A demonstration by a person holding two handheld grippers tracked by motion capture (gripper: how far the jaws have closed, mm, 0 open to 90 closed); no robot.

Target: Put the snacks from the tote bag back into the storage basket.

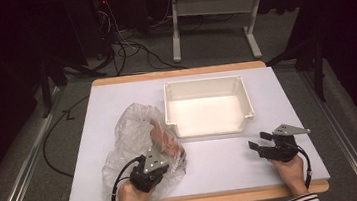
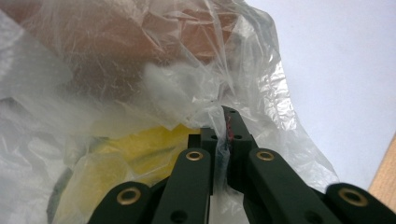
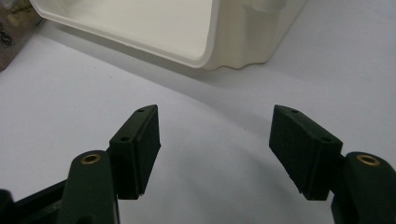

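Table: pale top, wood edge. Floor: grey carpet. White desk legs behind, black cables near them. Room dark at sides; light falls on the table

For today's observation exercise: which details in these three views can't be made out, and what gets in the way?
- Contents of the plastic bag: high view and left gripper view, crinkled film blurs reddish and yellow shapes.
- Left gripper pads: left gripper view, pinched film covers them.
- White bin: right gripper view, cut off by the top edge.
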